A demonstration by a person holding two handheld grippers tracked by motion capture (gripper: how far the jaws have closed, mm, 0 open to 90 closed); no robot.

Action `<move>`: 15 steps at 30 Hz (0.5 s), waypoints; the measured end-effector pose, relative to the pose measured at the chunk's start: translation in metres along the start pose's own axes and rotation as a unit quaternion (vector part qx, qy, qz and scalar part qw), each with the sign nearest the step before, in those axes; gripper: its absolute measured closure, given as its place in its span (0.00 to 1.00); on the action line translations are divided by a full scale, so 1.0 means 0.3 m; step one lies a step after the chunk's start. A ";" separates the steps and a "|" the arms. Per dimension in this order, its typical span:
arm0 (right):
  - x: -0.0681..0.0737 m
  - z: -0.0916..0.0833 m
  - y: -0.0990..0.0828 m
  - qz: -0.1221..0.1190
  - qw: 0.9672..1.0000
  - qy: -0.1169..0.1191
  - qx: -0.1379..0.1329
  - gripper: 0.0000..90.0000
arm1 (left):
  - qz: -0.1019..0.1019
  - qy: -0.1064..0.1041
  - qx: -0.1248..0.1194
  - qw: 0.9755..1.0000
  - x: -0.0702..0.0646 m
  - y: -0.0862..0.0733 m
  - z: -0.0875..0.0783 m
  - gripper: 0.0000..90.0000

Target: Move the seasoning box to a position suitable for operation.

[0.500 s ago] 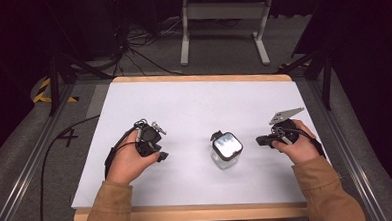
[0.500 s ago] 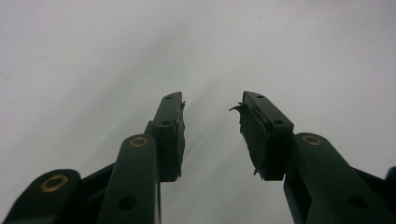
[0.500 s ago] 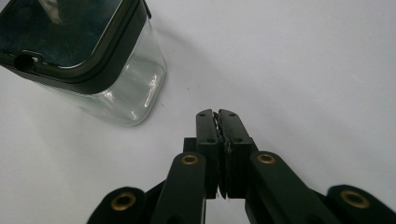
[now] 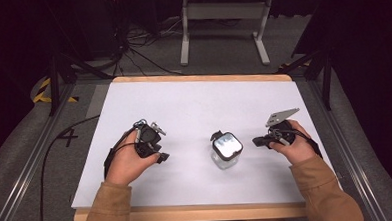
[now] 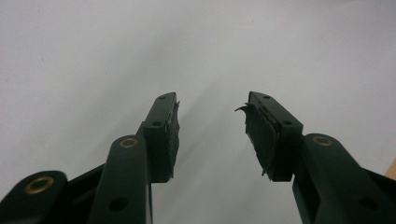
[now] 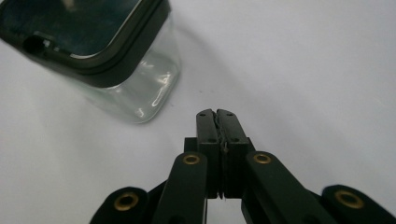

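We see a small clear glass jar with a dark-rimmed square lid standing upright on the white table, near the middle of its near half and between the two hands. Left of it, well apart, our left gripper rests low over the table in the left hand; in the left gripper view its jaws stand wide apart with nothing between them, only bare white surface ahead, and the pad on one jaw looks frayed at its edge. On the right side, our right gripper is held in the right hand, its tip pointing left toward the jar and stopping just short of it, with a clear gap between. In the right gripper view its jaws are pressed together, holding nothing, and the jar sits just ahead and to the left of the tips, not touching them. A grey three-cornered plate stands up from the top of the right gripper. Both tan sleeves come in from the near edge.
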State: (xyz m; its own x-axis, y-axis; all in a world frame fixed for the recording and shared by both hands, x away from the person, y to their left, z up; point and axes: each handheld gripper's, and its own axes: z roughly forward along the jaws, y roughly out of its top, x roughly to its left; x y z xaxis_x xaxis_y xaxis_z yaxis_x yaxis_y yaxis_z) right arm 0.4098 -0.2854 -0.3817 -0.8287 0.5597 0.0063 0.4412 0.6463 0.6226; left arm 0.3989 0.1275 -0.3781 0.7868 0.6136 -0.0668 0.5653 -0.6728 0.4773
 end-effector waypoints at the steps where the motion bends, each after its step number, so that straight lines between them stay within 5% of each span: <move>1: 0.000 0.029 -0.003 -0.016 0.999 0.028 -0.001 1.00 | 0.004 -0.004 -0.006 1.000 0.000 0.001 -0.002 0.58; 9: -0.001 0.087 -0.017 -0.010 0.999 0.047 -0.015 0.99 | 0.004 -0.013 -0.012 1.000 -0.002 0.004 -0.004 0.57; 15: 0.014 0.127 -0.012 -0.037 0.998 0.045 -0.006 0.99 | 0.004 -0.011 -0.011 1.000 -0.004 0.004 -0.003 0.56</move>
State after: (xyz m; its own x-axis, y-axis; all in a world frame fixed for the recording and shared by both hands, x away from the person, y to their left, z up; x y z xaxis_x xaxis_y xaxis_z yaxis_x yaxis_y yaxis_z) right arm 0.4179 -0.2656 -0.4137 -0.8868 0.4612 0.0297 0.3736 0.6777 0.6333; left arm 0.3984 0.1262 -0.3768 0.7967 0.5989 -0.0816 0.5535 -0.6687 0.4965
